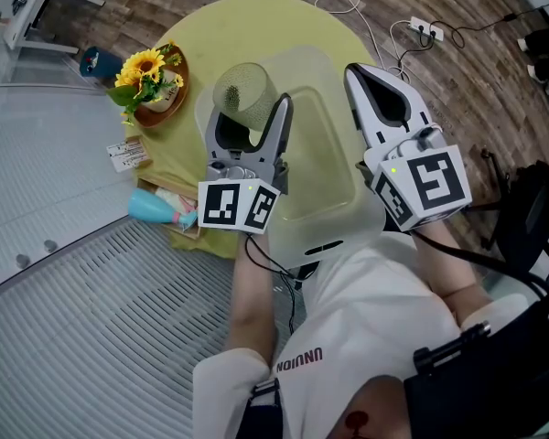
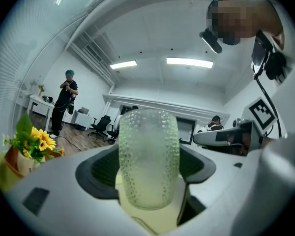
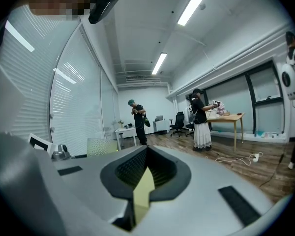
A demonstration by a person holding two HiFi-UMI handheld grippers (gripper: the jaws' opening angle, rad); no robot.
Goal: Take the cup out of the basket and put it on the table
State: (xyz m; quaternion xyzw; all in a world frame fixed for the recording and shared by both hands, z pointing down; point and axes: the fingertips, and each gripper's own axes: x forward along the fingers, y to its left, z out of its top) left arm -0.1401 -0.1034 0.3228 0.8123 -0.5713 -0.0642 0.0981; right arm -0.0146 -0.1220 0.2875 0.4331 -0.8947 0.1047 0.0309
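L claw (image 1: 253, 122) grips the cup (image 2: 148, 156) upright, approx over the basket's (image 1: 334, 167) far-left corner; bare tabletop (image 1: 256, 26) lies just beyond. R claw (image 3: 146, 173) empty, jaws nearly together, farther off.

We see a pale green cup (image 2: 148, 156) dimpled all over. Our counter (image 1: 256, 21) is yellow, and the sunflowers (image 1: 139, 66) are yellow with dark centres.
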